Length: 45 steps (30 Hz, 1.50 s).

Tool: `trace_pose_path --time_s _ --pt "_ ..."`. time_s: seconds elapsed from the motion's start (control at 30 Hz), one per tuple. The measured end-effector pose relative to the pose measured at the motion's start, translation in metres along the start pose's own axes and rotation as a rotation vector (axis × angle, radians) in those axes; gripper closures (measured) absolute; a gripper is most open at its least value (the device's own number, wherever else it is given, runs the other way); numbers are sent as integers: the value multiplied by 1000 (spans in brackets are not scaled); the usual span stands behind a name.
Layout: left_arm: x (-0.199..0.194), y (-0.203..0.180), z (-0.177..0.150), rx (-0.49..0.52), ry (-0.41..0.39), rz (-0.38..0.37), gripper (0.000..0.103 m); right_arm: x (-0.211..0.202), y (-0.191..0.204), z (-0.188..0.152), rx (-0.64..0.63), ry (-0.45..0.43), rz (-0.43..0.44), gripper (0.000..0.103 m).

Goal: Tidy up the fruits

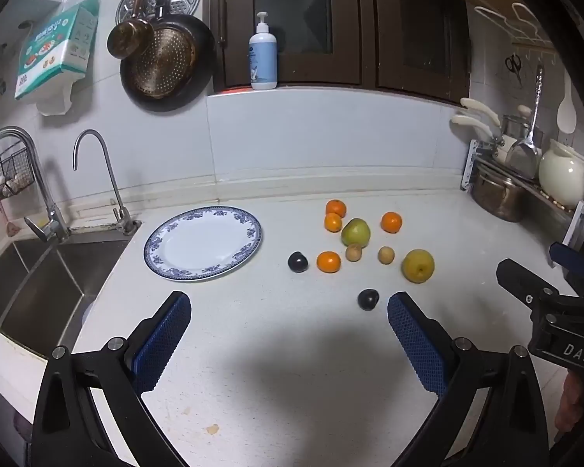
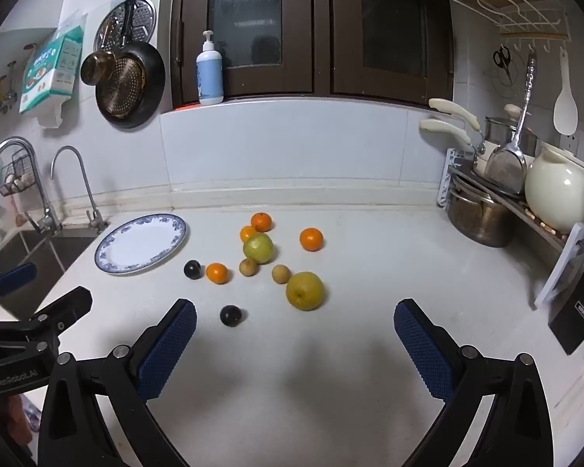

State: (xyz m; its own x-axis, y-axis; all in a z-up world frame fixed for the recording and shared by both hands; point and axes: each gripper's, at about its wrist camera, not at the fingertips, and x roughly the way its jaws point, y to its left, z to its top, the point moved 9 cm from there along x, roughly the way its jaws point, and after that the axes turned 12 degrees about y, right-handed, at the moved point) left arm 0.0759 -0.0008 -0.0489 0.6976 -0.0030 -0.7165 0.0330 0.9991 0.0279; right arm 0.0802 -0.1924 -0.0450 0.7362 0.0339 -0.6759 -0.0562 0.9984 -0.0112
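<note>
Loose fruit lies on the white counter: several oranges, a green pear, a yellow pear, two small brown fruits and two dark plums. An empty blue-rimmed plate sits left of them. My left gripper hovers open over bare counter, short of the fruit. My right gripper is open too, the near plum just ahead of its left finger.
A steel sink with two taps lies at the left edge. Pots, a cream jug and utensils crowd a rack at the right. A soap bottle stands on the sill behind. Pans hang on the wall.
</note>
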Motion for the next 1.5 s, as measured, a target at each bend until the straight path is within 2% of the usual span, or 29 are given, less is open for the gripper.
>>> trace_pose_path --time_s 0.13,0.2,0.3,0.57,1.5 --pt "-10 -5 2 8 -47 9 0 7 1 1 8 6 9 1" --pt "-17 -6 -3 5 -78 25 0 -5 1 -1 6 -37 9 1" --pt "-18 -8 -2 -2 -63 11 0 -7 -5 -1 15 -24 30 1" --pt "-17 -5 -5 -14 -47 36 0 -7 -2 -3 -1 -20 42 1" --pt "-21 -1 -6 -29 -60 14 0 -8 2 -3 -16 -26 48 1"
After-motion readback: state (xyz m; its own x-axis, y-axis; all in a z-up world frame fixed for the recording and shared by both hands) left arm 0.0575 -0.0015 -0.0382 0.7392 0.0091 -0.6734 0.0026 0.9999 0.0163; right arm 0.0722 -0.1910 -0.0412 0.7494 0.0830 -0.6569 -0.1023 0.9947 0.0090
